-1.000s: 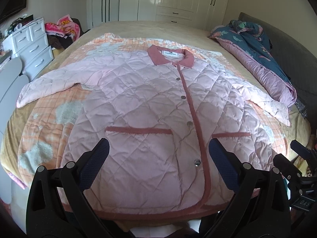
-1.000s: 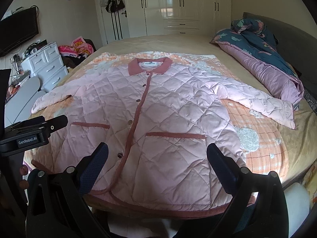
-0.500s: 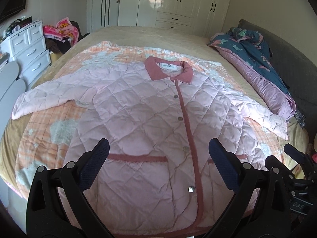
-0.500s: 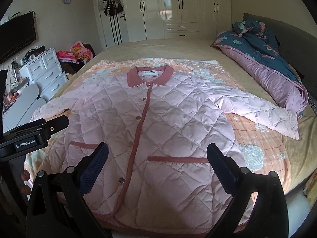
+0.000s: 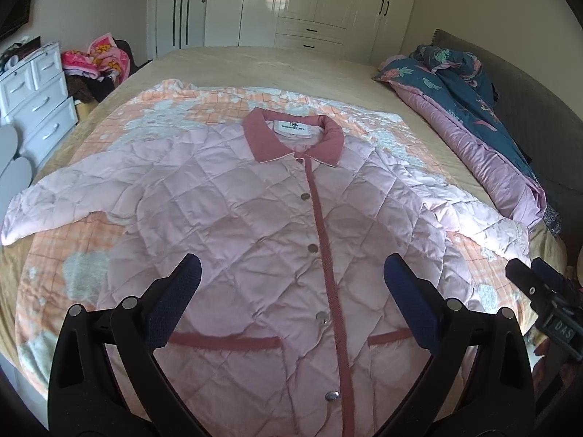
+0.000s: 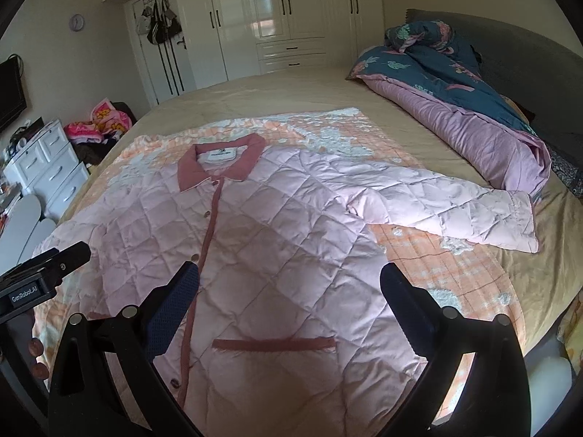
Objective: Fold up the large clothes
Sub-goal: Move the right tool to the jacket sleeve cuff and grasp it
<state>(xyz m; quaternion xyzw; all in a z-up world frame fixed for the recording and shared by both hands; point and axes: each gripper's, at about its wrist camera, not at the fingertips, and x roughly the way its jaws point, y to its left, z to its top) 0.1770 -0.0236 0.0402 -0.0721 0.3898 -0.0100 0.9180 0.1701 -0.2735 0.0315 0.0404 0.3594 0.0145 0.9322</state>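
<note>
A pink quilted jacket [image 5: 255, 225] lies flat, front up, buttoned, filling the centre of both views. Its dark rose collar [image 5: 293, 138] sits toward the top centre of the left wrist frame, w/ a rose placket and a row of snap buttons running down to the bottom edge. Two rose-trimmed pockets cross the lower part. One sleeve [image 5: 54, 204] stretches to the left edge of the left wrist view; the other sleeve [image 6: 448, 211] reaches to the right of centre in the right wrist view.

Your left gripper [image 5: 291, 284] sits at the bottom of its frame, jaws spread wide, nothing between them, above the jacket's lower half. Your right gripper [image 6: 289, 284] is the same: jaws wide apart, holding nothing, over the jacket near the pocket. Whether either touches the fabric, I can't tell.

Under the jacket is an orange and white patterned blanket [image 5: 175, 109], spread on a tan bed [image 6: 273, 94]. A bunched teal and mauve duvet [image 6: 455, 102] lies along the right side. A white drawer unit [image 5: 32, 102] stands at upper left, w/ a pile of bright pink cloth [image 5: 96, 56] next to it. White wardrobes [image 6: 284, 18] line the back wall, top centre.
</note>
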